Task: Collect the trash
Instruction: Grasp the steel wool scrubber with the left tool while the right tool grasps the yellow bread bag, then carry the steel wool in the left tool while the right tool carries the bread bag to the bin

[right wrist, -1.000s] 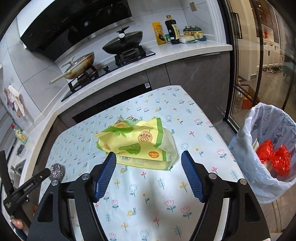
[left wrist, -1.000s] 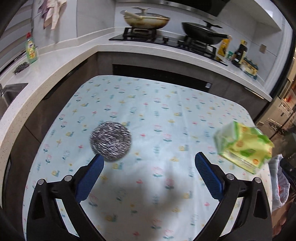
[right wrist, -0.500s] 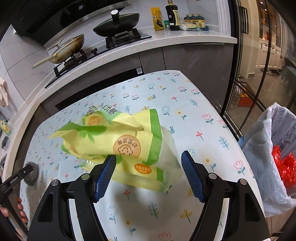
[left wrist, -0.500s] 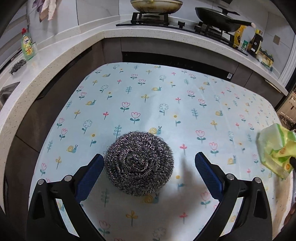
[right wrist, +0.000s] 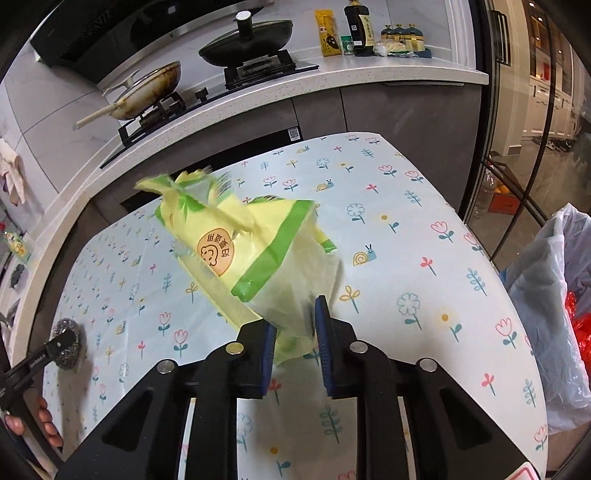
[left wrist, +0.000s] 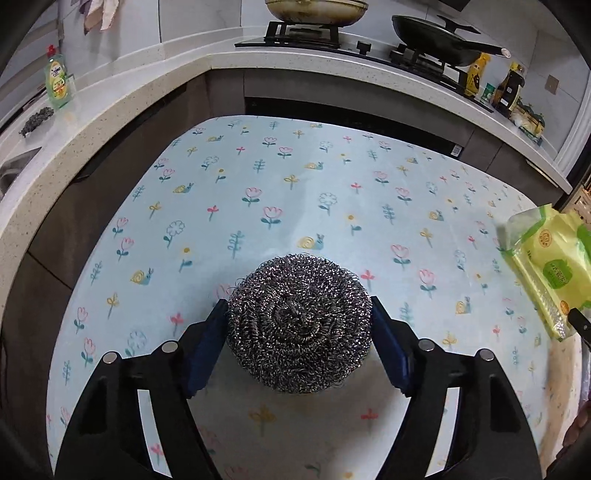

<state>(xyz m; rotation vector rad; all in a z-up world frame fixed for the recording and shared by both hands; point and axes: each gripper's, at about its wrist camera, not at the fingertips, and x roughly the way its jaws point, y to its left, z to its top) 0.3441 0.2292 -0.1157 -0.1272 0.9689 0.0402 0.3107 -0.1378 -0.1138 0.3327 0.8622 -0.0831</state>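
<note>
A steel-wool scourer [left wrist: 299,325] is shown gripped between the blue pads [left wrist: 205,350] of the left claw [left wrist: 297,345], with a pad pressed against each flank; it is seen low over the near-left part of the tabletop [left wrist: 332,192], and whether its underside touches the cloth cannot be told. In the right wrist view the same scourer [right wrist: 67,343] is seen at the left edge of the tabletop [right wrist: 417,266], partly crossed by a finger of the left claw.

A yellow-and-green plastic wrapper [right wrist: 251,258] is pinched at its lower, translucent end by the right claw [right wrist: 295,341], whose pads [right wrist: 324,343] are drawn narrow around the film. The rest of the wrapper is held raised above the cloth, its crumpled top tilted toward the far-left side. In the left wrist view the wrapper [left wrist: 546,269] is seen at the right edge of the tabletop.

The tabletop is covered with a pale blue cloth printed with flowers and snails. Beyond its right edge a bin lined with a translucent bag [right wrist: 546,295] is visible, with red waste [right wrist: 580,328] inside. Behind the far edge a stone counter [right wrist: 369,74] is seen, carrying a hob with a pale pan [right wrist: 147,92] and a lidded black wok [right wrist: 251,37], and a group of bottles [right wrist: 358,26]. A dish-soap bottle [left wrist: 57,79] stands on the left run of the counter.
</note>
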